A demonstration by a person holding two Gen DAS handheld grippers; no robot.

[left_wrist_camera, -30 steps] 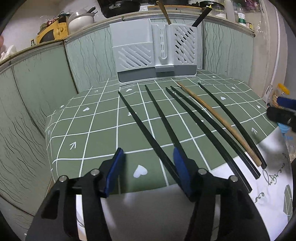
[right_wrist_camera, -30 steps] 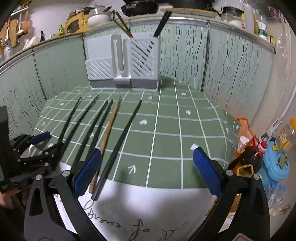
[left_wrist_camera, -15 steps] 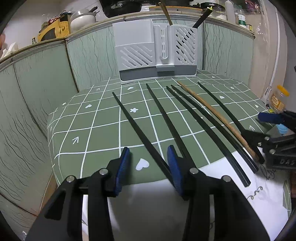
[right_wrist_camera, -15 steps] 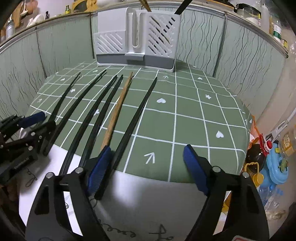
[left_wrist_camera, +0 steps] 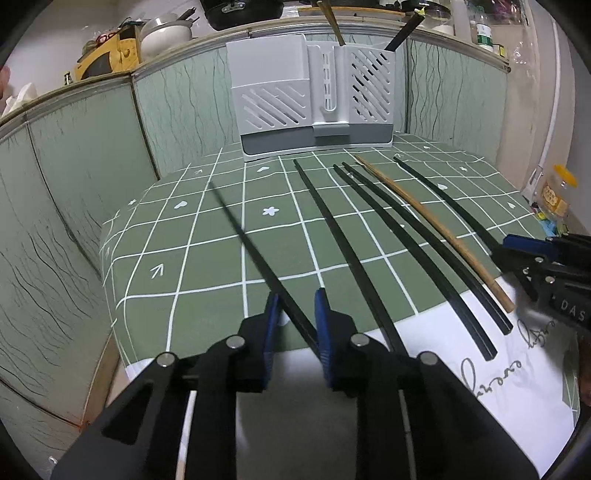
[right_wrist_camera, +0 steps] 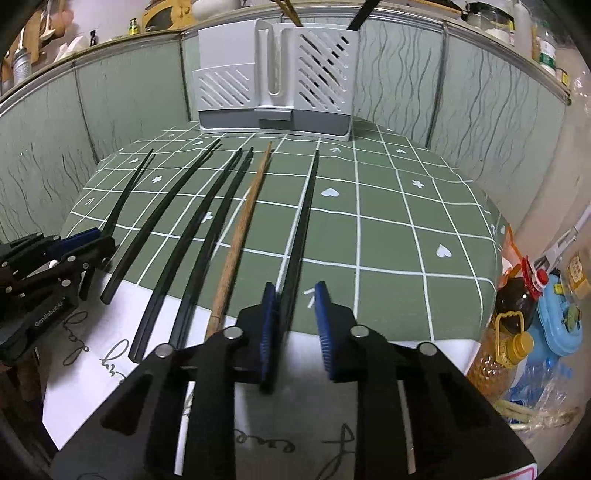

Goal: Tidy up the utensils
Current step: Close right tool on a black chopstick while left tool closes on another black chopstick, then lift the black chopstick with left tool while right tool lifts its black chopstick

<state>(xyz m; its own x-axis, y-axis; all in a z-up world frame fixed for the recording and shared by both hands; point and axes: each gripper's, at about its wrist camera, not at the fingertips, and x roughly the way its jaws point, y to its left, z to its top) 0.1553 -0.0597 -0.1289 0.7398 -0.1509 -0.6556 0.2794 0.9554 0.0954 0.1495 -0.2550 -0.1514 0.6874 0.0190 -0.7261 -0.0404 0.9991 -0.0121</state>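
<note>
1. The left gripper (left_wrist_camera: 295, 321) sits well in front of the pale grey slotted plastic utensil holder (left_wrist_camera: 314, 99), off its left side; its blue pads are drawn close around the thick end of the leftmost long black chopstick (left_wrist_camera: 251, 251), with a sliver of gap showing, so I cannot tell whether the pinch is firm.
2. The right gripper (right_wrist_camera: 295, 314) is in front of the holder's right side; its jaws stand equally narrow around the rightmost long black chopstick (right_wrist_camera: 304, 221), which lies against one pad; whether it is truly clamped I cannot tell.
3. To do this step well, I judge each grip should finish squarely on the thick end; lift level so the far tip clears the green checked tablecloth (left_wrist_camera: 184, 258); then swing tip-up and lower the stick into the holder's tall right compartment.
4. A loose pinch would likely let the slim stick pivot or slide out.
5. Count, in front of the holder: six loose chopsticks, five black and one brown wooden chopstick (left_wrist_camera: 436, 221).
6. Count, inside the holder: one wooden stick (left_wrist_camera: 332, 22) and one black stick (left_wrist_camera: 402, 33); one holder; two grippers.
</note>
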